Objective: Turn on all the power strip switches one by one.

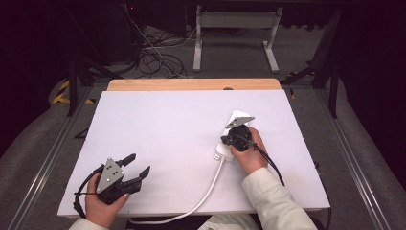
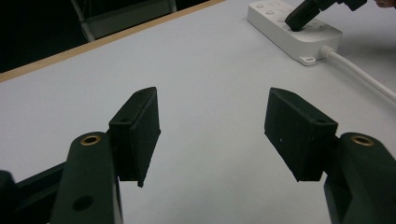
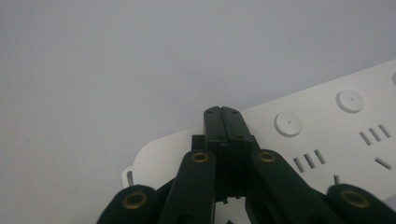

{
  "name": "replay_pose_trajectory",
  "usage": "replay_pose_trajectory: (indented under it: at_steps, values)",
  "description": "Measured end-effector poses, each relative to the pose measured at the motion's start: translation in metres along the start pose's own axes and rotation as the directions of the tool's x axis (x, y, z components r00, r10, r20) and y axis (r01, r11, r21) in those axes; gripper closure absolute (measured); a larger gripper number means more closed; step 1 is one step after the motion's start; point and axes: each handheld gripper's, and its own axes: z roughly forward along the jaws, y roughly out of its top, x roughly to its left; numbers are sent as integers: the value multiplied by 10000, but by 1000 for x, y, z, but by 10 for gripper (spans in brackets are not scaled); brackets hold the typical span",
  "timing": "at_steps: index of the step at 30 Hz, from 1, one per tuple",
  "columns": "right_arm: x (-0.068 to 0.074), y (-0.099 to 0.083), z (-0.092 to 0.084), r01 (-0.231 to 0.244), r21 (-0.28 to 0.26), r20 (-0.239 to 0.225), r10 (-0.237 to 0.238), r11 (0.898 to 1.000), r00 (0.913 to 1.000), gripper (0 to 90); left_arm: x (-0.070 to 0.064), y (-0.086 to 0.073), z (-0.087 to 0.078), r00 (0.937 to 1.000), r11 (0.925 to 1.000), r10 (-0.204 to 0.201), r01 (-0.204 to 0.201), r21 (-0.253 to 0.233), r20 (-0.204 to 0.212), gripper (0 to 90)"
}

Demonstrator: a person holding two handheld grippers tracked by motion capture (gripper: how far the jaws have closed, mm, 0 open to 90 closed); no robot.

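A white power strip [image 1: 235, 128] lies on the white table [image 1: 167, 134], right of centre, and its white cable [image 1: 206, 191] runs off the near edge. My right gripper [image 1: 229, 140] is shut, tips down on the strip's near end. In the right gripper view the closed jaws [image 3: 222, 114] press together on the strip's top [image 3: 327, 121], left of its round buttons [image 3: 287, 123]. My left gripper [image 1: 136, 165] rests at the near left, open with nothing between its fingers [image 2: 137, 130]. The left gripper view also shows the strip [image 2: 292, 32] with the right gripper's tip [image 2: 301, 18] on it.
A wooden strip [image 1: 191, 84] borders the table's far edge. Beyond it stand a white metal frame [image 1: 234, 38] and loose cables [image 1: 153, 57] on the floor. Metal rails [image 1: 52, 148] run along both sides of the table.
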Motion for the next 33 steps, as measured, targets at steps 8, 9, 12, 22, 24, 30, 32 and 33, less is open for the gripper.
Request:
replay_pose_trajectory:
  at_steps: [8,9,12,22,24,30,32,33]
  values:
    - [-5,9,-21,-77,-1515,-183,50,9884,9998,900,3,0,2,10000,10000,-24,24,67,-3,359]
    - [-5,9,-21,-77,-1515,-183,50,9884,9998,900,3,0,2,10000,10000,-24,24,67,-3,359]
    - [-13,12,-22,-233,-1504,-355,182,9883,9992,900,2,0,2,10000,10000,27,-27,93,-14,359]
    - [-20,16,-19,-82,-1238,-49,77,9923,10000,900,3,0,2,10000,10000,33,-33,58,-75,359]
    - [-23,16,-15,-53,-1129,12,54,9936,10000,900,2,0,2,10000,10000,-44,45,68,-55,359]
    - [-31,14,-7,-150,-890,190,168,9959,9997,900,2,0,2,10000,10000,31,-31,69,-46,359]
    - [-34,13,-5,-201,-819,244,222,9964,9995,900,3,0,2,10000,10000,39,-39,80,-57,359]
    - [-35,12,-4,-203,-800,263,224,9966,9994,900,3,0,2,10000,10000,49,-49,70,-73,359]
